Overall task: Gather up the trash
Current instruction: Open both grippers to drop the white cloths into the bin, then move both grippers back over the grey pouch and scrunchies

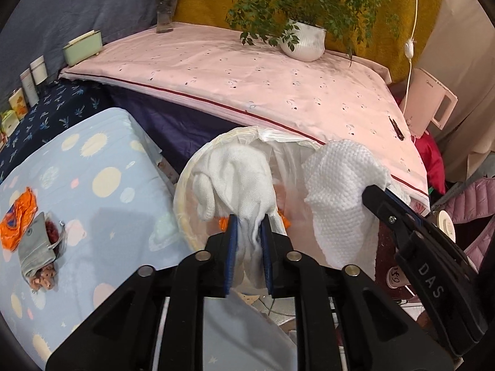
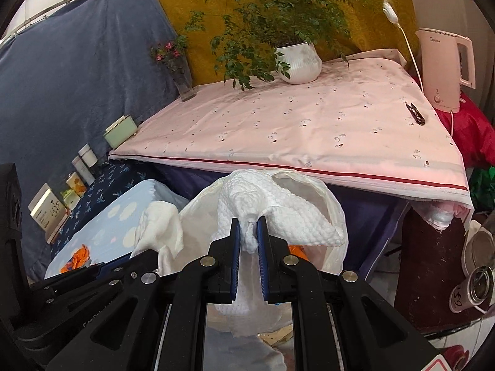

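Note:
A round trash bin (image 1: 185,167) lined with a clear plastic bag stands below the pink table's front edge. My left gripper (image 1: 249,219) is shut on a white cloth wipe (image 1: 235,179) and holds it over the bin's mouth. My right gripper (image 2: 248,222) is shut on a white textured paper towel (image 2: 278,210), held over the same bin (image 2: 328,210); that towel (image 1: 337,185) also shows in the left wrist view, at the right of the bin. Orange scraps show inside the bin. An orange wrapper (image 1: 17,219) lies on the blue dotted sheet at the left.
A pink-clothed table (image 1: 247,71) carries a potted plant (image 1: 304,43), a flower vase (image 1: 167,9), a green box (image 1: 82,48) and a black clip (image 2: 414,113). A grey pouch (image 1: 38,250) lies by the orange wrapper. A pink kettle (image 2: 445,65) stands right. Boxes line the left wall.

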Motion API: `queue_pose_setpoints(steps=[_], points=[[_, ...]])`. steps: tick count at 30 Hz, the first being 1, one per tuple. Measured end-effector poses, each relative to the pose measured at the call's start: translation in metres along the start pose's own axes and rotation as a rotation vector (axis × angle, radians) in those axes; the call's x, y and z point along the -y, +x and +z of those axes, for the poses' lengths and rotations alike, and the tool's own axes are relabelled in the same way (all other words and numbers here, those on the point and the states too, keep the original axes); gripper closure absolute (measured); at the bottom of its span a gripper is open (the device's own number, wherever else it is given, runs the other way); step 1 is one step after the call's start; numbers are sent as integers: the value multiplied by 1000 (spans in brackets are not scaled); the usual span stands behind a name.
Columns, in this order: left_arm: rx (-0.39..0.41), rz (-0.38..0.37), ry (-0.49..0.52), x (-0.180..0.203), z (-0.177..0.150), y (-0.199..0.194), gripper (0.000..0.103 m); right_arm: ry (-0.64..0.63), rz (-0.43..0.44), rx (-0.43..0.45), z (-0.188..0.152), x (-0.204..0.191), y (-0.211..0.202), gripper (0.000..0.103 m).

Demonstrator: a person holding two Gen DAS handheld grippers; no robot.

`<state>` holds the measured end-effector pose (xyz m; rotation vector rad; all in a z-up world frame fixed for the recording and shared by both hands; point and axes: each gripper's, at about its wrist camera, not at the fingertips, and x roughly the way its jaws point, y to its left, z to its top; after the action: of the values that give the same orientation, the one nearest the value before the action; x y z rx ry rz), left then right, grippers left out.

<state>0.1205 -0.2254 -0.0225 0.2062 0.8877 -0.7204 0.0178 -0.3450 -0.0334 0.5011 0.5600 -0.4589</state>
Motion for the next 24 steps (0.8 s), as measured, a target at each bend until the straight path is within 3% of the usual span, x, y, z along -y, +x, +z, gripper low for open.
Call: queue_pose_setpoints(steps=[4,6,18,24], points=[[-5,22,-3,4,7,9,56,11,-11,-4,0,10,4,92],[3,37,-6,4,8,11,51,15,-14,-7,0,13,6,92],[6,82,-44,-19,3,9,50,4,-1,-25,0,5,21,91],[10,98,-81,-36,-1,4,48,-24,-3,-24,1,-12,30,80]])
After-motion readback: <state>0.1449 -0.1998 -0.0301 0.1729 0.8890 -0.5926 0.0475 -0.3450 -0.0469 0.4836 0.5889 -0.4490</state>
